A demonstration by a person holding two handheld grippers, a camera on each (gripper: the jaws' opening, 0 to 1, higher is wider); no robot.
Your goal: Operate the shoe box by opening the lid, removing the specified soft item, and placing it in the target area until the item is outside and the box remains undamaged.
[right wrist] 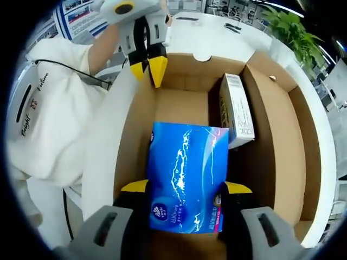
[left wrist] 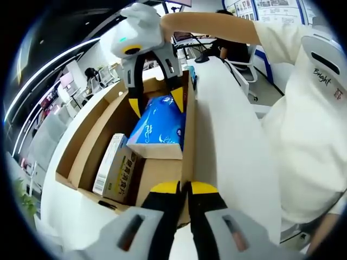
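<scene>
An open cardboard shoe box (left wrist: 95, 143) stands on a white table. My right gripper (right wrist: 187, 188) is shut on a blue soft tissue pack (right wrist: 184, 157), one jaw on each side, and holds it tilted inside the box (right wrist: 271, 135). In the left gripper view that pack (left wrist: 160, 127) hangs from the right gripper (left wrist: 157, 103), which reaches in from above. My left gripper (left wrist: 184, 188) is pinched shut on the box's side wall by the table edge. The right gripper view shows the left gripper (right wrist: 148, 67) on the far end of that wall.
A small white and yellow carton (left wrist: 114, 168) leans against the box's inner wall (right wrist: 236, 111). The box's flaps are spread outward (right wrist: 303, 141). A person in a white shirt (left wrist: 314, 135) stands close beside the table. A green plant (right wrist: 295, 32) sits beyond the table.
</scene>
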